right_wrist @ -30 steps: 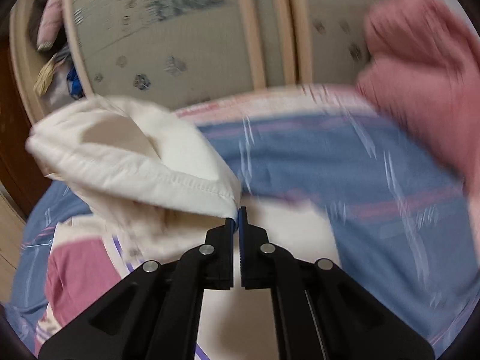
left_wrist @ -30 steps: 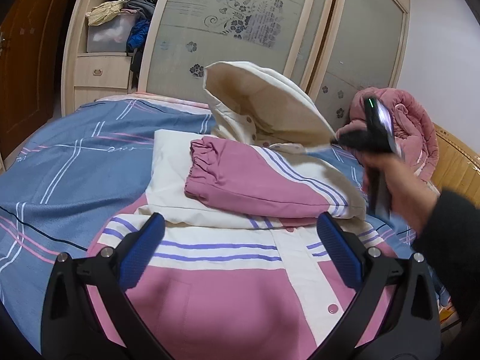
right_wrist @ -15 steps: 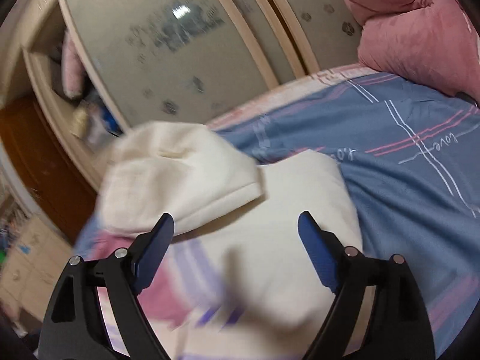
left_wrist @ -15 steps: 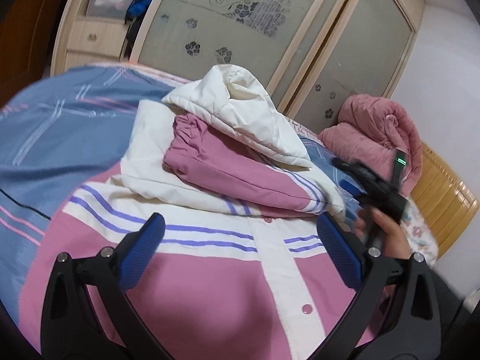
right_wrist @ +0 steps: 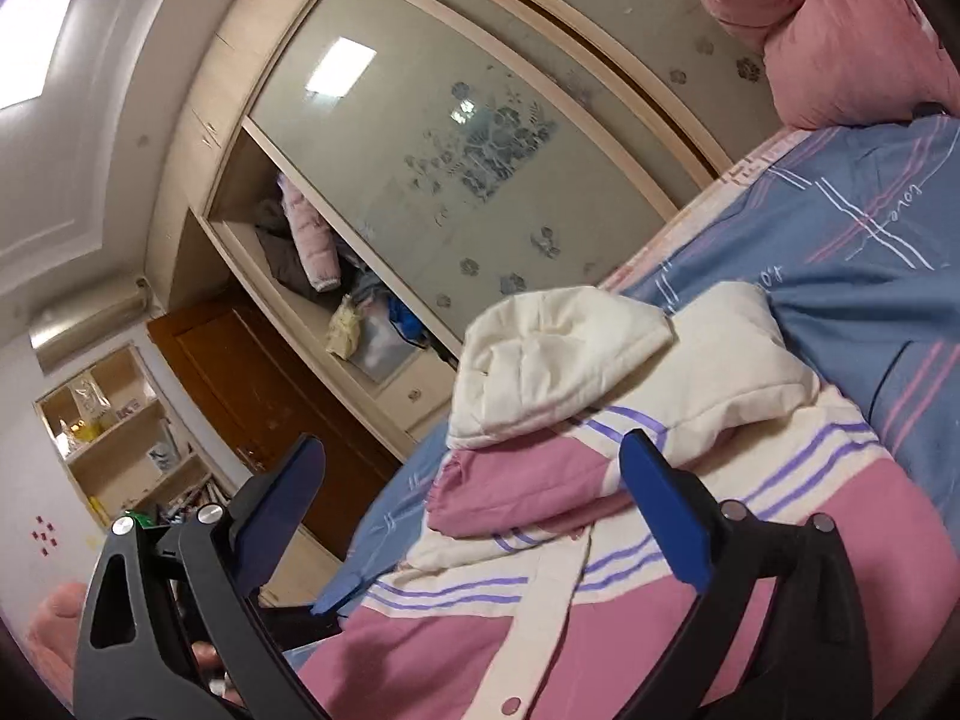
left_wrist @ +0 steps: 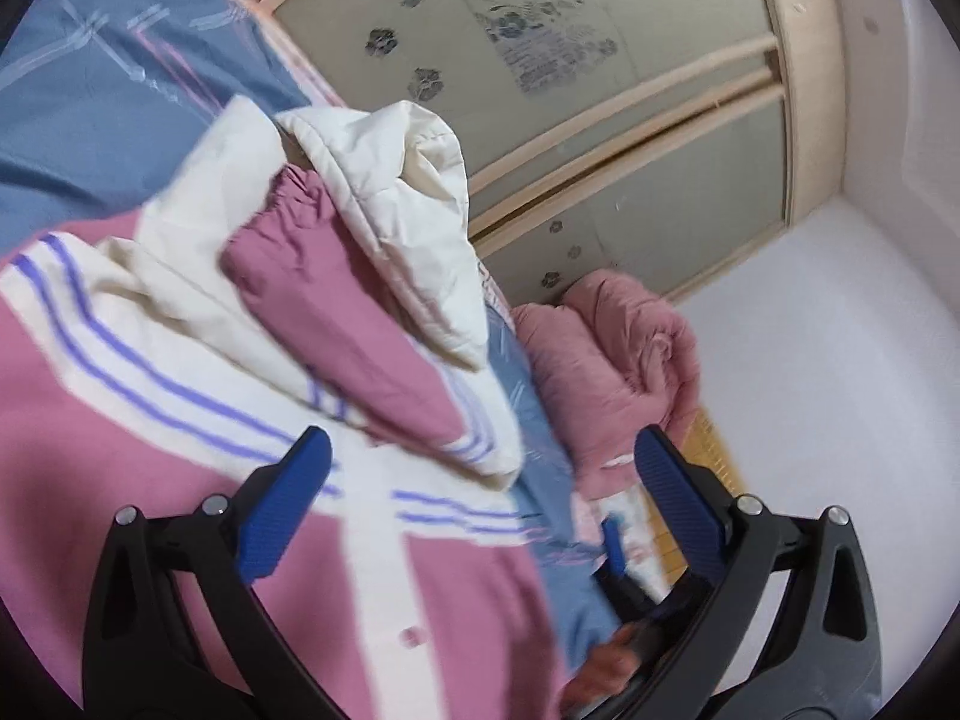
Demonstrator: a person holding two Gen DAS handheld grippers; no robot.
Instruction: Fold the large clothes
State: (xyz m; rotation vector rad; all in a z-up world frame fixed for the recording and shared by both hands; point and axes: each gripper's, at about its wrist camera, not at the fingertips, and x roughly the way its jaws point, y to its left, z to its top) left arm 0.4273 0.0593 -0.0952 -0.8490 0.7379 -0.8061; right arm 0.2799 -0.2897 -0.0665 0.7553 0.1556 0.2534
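A pink and cream jacket [left_wrist: 150,480] with purple stripes lies on the bed, sleeves folded across its chest; it also shows in the right wrist view [right_wrist: 540,612]. Its cream hood [left_wrist: 408,192] lies folded down over the pink sleeve [left_wrist: 336,324]; the hood also shows in the right wrist view [right_wrist: 552,360]. My left gripper [left_wrist: 474,498] is open and empty above the jacket's lower front. My right gripper [right_wrist: 474,498] is open and empty above the jacket's lower part. A blue tip of the right gripper [left_wrist: 613,543] shows low in the left wrist view.
The bed has a blue striped sheet [right_wrist: 870,276]. A pink quilt [left_wrist: 612,360] is bundled at the bed's head, also in the right wrist view [right_wrist: 840,30]. A wardrobe with frosted sliding doors [right_wrist: 480,138] stands beyond the bed. A wooden door [right_wrist: 252,384] and shelves [right_wrist: 114,420] are further off.
My right gripper let go of the hood, which now lies folded over the sleeves. Both grippers pulled back toward the jacket's lower part and tilted.
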